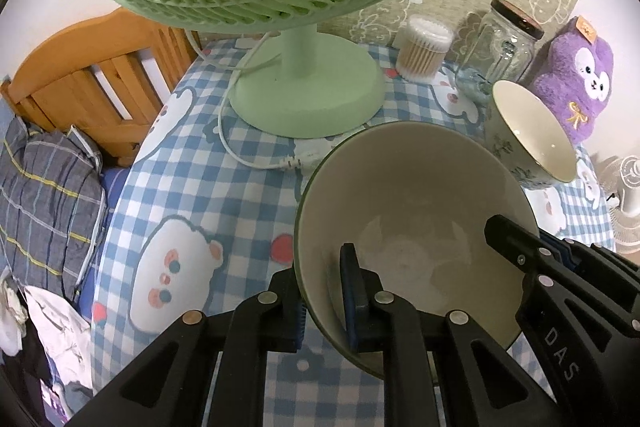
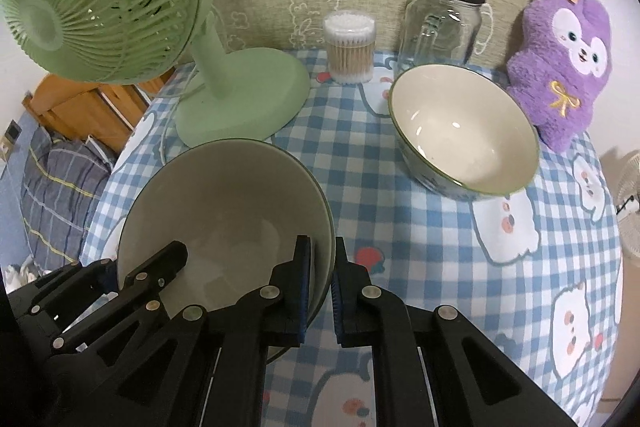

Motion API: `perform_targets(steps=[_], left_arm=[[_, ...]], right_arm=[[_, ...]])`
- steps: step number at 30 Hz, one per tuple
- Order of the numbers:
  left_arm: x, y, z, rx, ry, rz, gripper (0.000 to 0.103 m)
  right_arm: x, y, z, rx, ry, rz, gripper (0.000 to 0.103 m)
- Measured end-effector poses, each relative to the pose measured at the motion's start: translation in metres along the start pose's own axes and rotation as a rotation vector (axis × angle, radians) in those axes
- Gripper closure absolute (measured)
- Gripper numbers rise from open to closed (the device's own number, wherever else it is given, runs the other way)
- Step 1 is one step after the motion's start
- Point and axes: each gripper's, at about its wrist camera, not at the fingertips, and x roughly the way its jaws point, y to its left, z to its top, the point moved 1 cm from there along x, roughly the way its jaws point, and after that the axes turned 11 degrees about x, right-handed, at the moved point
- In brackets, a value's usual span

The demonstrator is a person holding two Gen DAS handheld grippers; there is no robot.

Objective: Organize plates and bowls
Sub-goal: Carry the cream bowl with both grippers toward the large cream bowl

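Observation:
A cream bowl with a thin green rim point(image 1: 408, 211) point(image 2: 224, 203) is gripped from both sides near the table's front. My left gripper point(image 1: 322, 269) is shut on its left rim, one finger inside the bowl and one outside. My right gripper point(image 2: 322, 247) is shut on its right rim in the same way. Each gripper shows in the other's view: the right gripper point(image 1: 516, 247) and the left gripper point(image 2: 160, 267). A second bowl point(image 2: 464, 131) point(image 1: 532, 135), cream inside with a leafy pattern outside, stands free on the cloth farther back to the right.
A blue-checked tablecloth point(image 2: 400, 227) covers the round table. At the back stand a green fan point(image 1: 308, 95) with its white cord point(image 1: 240, 147), a tub of cotton swabs point(image 2: 350, 47), a glass jar point(image 2: 440, 23) and a purple plush toy point(image 2: 564, 67). A wooden bed frame point(image 1: 92, 79) lies left.

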Motion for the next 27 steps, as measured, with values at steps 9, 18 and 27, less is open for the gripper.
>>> perform_targets(steps=[9,18,27], left_arm=[[-0.032,-0.003,-0.013,0.019,-0.027,-0.007,0.091],[-0.079,-0.007,-0.027,0.053,-0.067,-0.015,0.091],[-0.125,-0.015,-0.040,0.086,-0.114,-0.030,0.091]], right_arm=[[-0.036,-0.002,-0.017,0.015,-0.032,-0.007,0.091],[-0.086,0.001,-0.036,0.025,-0.079,-0.020,0.091],[-0.137,0.003,-0.055,0.047,-0.124,-0.038,0.091]])
